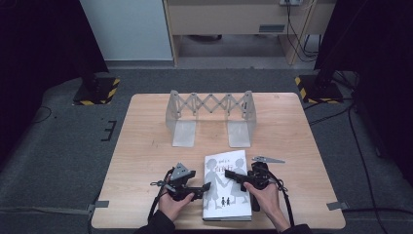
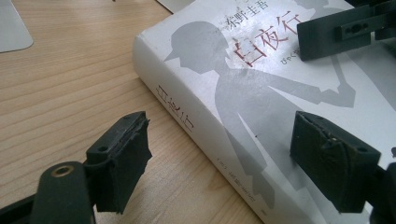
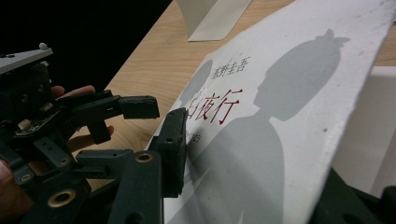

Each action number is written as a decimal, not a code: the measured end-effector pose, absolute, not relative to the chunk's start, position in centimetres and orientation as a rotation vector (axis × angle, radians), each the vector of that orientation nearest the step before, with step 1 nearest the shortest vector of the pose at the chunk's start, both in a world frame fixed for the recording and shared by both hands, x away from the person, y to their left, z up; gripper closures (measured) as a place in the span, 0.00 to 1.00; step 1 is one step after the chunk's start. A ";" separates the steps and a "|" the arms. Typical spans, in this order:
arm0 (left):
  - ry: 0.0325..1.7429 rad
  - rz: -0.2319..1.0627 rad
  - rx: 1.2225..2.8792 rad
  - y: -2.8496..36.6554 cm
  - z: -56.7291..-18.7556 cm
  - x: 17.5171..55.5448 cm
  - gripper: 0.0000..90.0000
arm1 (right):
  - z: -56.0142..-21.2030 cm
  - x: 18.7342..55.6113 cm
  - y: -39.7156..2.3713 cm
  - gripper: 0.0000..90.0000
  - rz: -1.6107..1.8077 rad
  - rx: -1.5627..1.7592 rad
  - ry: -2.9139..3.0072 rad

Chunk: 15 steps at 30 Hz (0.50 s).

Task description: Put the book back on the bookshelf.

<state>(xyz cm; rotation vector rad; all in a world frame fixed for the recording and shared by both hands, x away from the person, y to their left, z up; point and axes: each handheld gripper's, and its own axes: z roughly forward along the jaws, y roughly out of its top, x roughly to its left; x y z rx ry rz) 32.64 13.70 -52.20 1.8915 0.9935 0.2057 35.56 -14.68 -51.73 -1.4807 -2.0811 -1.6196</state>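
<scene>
A thick white book (image 1: 226,195) with grey silhouettes and red characters lies flat near the table's front edge. My left gripper (image 1: 204,187) comes in from the book's left. Its jaws (image 2: 224,161) stand open across the spine edge, one pad over the wood and the other above the cover (image 2: 261,93), neither pressing. My right gripper (image 1: 229,174) reaches over from the right. In the right gripper view the front cover (image 3: 280,116) is raised off the white page block (image 3: 369,140). One pad (image 3: 175,140) lies on top of the cover, the other jaw sits beneath it, and the right gripper (image 3: 257,177) is shut on the cover.
A grey expanding book rack (image 1: 209,114) with two flat feet stands at the back middle of the wooden table (image 1: 146,146). Bare wood lies between the rack and the book. Black stands on striped bases (image 1: 97,90) sit on the floor beyond the table's far corners.
</scene>
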 end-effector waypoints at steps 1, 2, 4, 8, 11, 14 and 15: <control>0.993 0.198 1.885 13.7 -52.2 32.7 0.21 | -51.7 35.5 -14.7 0.70 -1.624 -1.481 -2.079; 0.993 0.198 1.885 13.7 -52.2 32.7 0.21 | -51.7 35.5 -14.7 0.70 -1.624 -1.481 -2.079; 0.990 0.192 1.874 13.8 -52.2 32.7 0.21 | -51.4 35.5 -14.6 0.72 -1.632 -1.475 -2.086; 0.984 0.162 1.840 13.9 -52.1 32.8 0.22 | -51.0 35.4 -14.5 0.76 -1.646 -1.455 -2.071; 0.972 0.133 1.808 13.8 -52.0 32.8 0.21 | -50.6 35.2 -14.3 0.82 -1.694 -1.421 -2.030; 0.971 0.096 1.762 14.0 -52.0 32.9 0.19 | -50.0 34.9 -14.0 0.85 -1.736 -1.385 -2.023; 0.968 0.089 1.755 14.0 -52.0 32.9 0.17 | -49.8 34.8 -14.0 0.86 -1.753 -1.369 -2.024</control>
